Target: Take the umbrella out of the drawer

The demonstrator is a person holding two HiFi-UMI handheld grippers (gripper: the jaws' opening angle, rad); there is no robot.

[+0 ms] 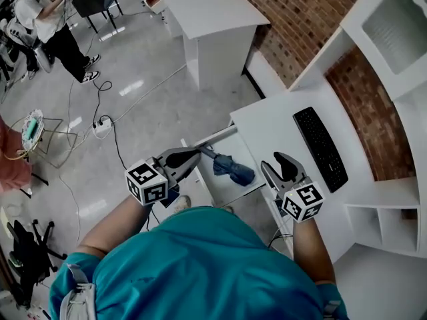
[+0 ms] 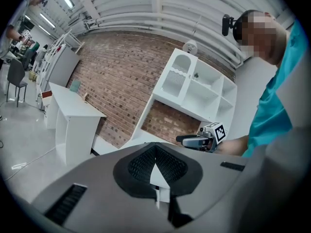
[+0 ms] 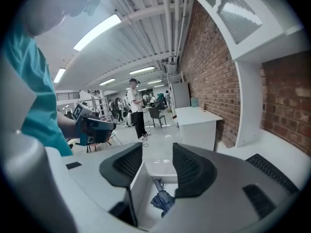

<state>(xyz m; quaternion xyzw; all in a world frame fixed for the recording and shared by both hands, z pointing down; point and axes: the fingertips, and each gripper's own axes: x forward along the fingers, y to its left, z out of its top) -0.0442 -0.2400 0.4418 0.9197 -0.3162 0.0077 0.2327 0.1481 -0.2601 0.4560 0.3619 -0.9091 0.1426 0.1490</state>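
We're over the open drawer now, a gripper on either side of it. The left gripper has its jaws pressed together with nothing between them; its own view looks past them to the brick wall. The right gripper has its jaws apart and empty. Through the gap between them, below and ahead, we see the folded blue umbrella lying on the drawer's floor.

In the head view the umbrella sits between the two grippers. Its handle end is just beyond the left gripper's tips and its bundled end is off to the right gripper's left, clear of those jaws. Whether the left tips touch the handle we can't quite tell from up here — they look very close. The white desk stretches ahead of the right gripper, with a black keyboard on it, just to that gripper's right.
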